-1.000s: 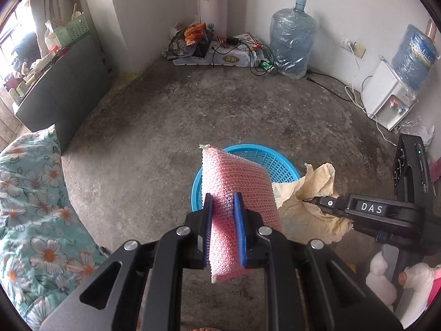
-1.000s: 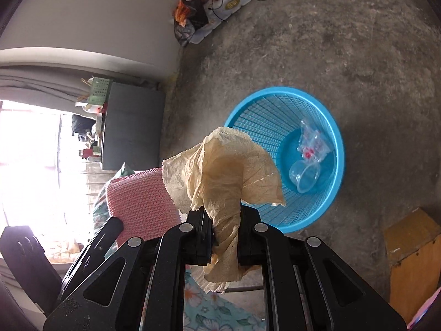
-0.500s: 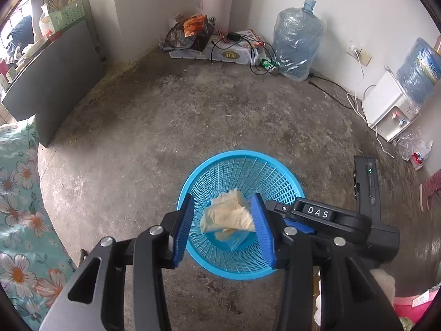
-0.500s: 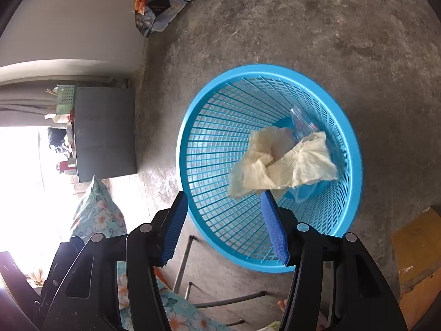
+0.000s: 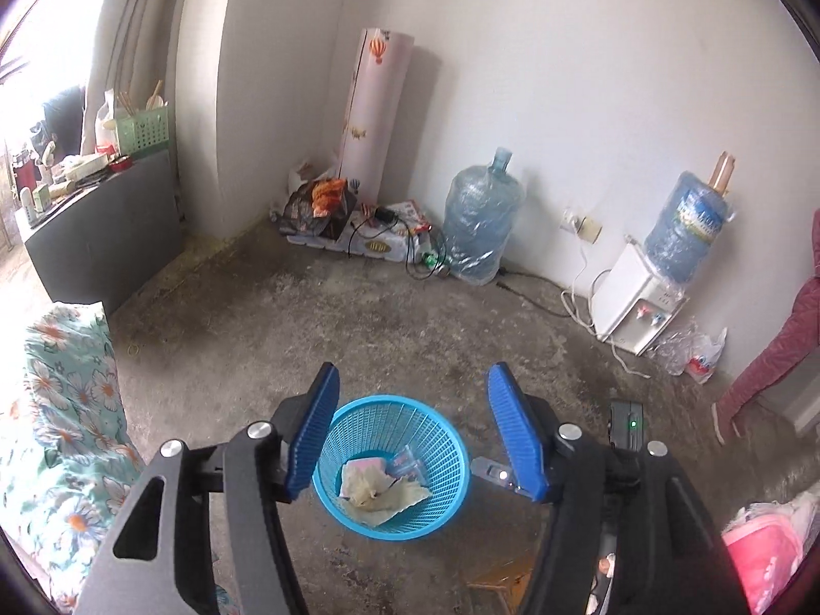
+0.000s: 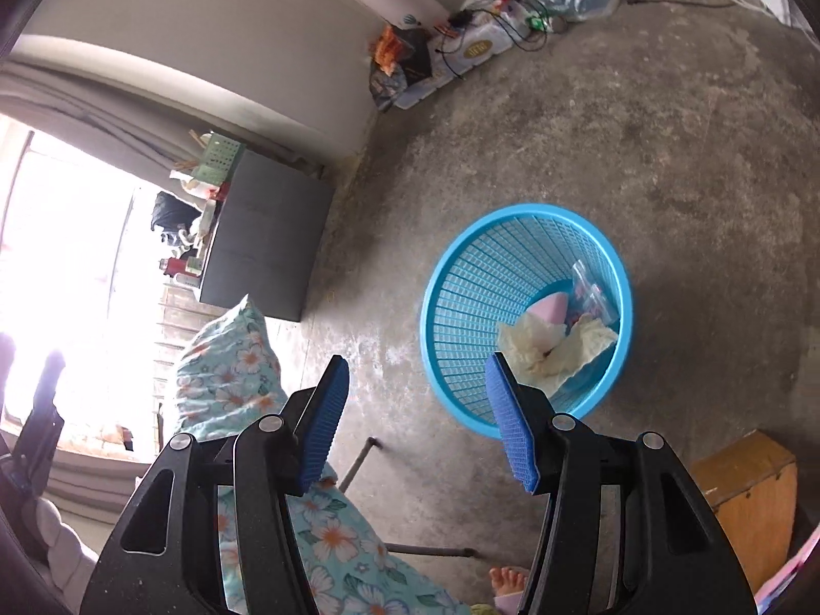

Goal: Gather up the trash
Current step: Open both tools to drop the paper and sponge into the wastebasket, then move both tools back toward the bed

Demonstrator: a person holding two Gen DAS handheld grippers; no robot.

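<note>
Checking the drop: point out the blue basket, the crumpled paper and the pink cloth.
blue basket (image 6: 512, 215), right wrist view, far rim.
crumpled paper (image 6: 533, 346), right wrist view, its middle.
pink cloth (image 6: 551, 307), right wrist view, exposed corner.

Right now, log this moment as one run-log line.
left gripper: opening, empty | right gripper: open, empty | basket: on floor, holds paper, pink cloth, clear wrapper

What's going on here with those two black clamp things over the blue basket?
A person is collecting trash with a grabbing tool in each hand. The left tool has nothing between its blue pads and its jaws are opening; the right tool is open and empty too. Both hang above a blue basket on the concrete floor. Inside lie crumpled yellowish paper, a pink sponge and some clear plastic wrapping.
</note>
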